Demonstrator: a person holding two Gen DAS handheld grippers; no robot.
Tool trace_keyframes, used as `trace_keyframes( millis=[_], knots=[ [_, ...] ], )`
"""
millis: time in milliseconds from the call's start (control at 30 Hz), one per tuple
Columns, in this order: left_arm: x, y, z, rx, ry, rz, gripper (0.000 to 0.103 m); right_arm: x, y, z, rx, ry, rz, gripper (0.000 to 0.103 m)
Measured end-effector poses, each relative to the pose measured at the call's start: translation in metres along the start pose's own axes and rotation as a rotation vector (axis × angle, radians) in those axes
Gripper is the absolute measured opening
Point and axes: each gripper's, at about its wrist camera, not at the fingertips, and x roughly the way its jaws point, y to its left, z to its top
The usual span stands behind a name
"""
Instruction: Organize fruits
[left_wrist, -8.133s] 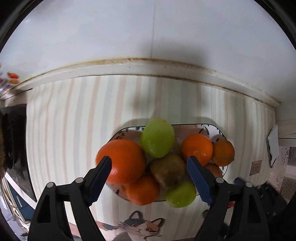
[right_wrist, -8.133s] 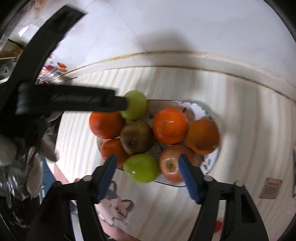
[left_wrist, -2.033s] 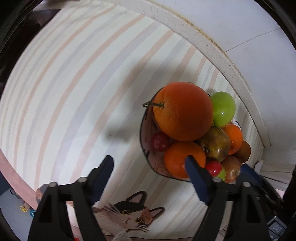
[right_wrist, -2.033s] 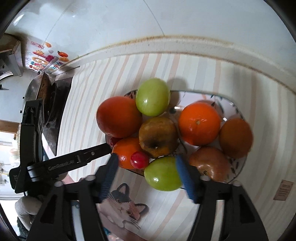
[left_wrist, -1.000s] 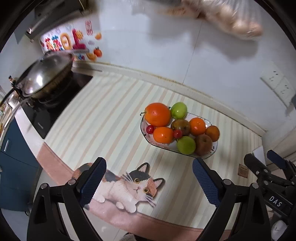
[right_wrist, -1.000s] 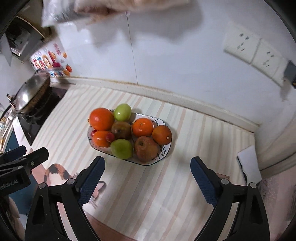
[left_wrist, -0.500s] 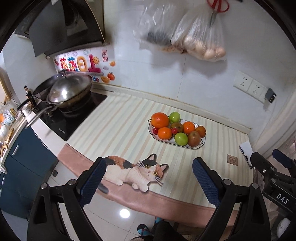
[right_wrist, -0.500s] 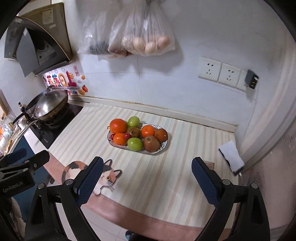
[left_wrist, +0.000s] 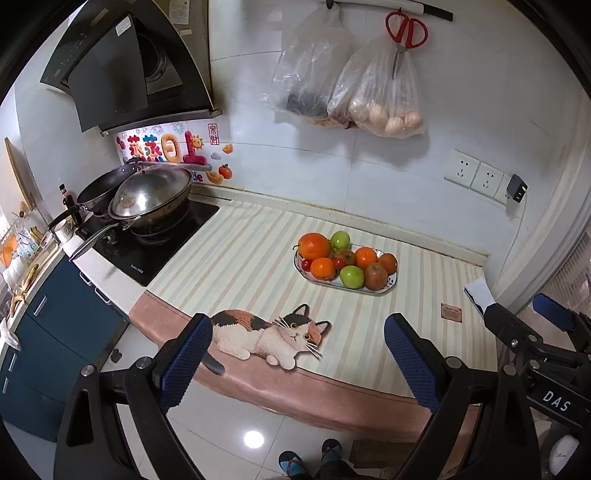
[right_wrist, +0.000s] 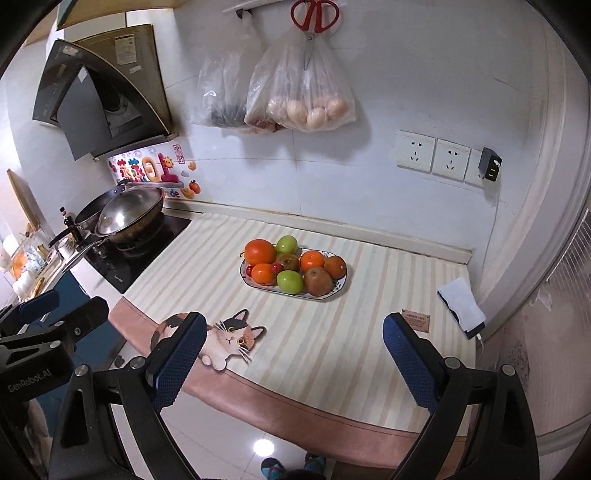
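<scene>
Here both tongs stand wide and empty: the left gripper and right gripper hang well back from the counter. Far ahead of them, the fruits sit piled on the plate, beyond the cat mat.

- Oranges: I count four, one larger.
- Green apples: two.
- Reddish-brown apples: two.
- Small red cherry-like fruits: two.
- Plate: one.
- Hanging plastic bags: two.
- Wall sockets: three.
- My grippers: two, both spread wide.
</scene>
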Motion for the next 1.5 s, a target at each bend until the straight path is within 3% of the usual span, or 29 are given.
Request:
trace_keyframes(
  millis=[267,433,1000,1500],
  knots=[
    [0.0,-0.006,-0.001,-0.001,-0.004,0.001,0.095,0.004,-0.009,0.003,0.004,0.005,0.009,0.099],
    [0.016,-0.012,0.007,0.001,-0.007,0.037,0.1,0.026,-0.022,0.015,0.006,0.001,0.008,0.099],
    [0.092,-0.024,0.031,-0.001,0.047,0.098,0.101,0.12,-0.037,0.045,-0.01,0.051,-0.024,0.1],
    [0.106,-0.026,0.038,-0.006,0.053,0.1,0.101,0.137,-0.04,0.047,-0.01,0.066,-0.03,0.1]
  ],
)
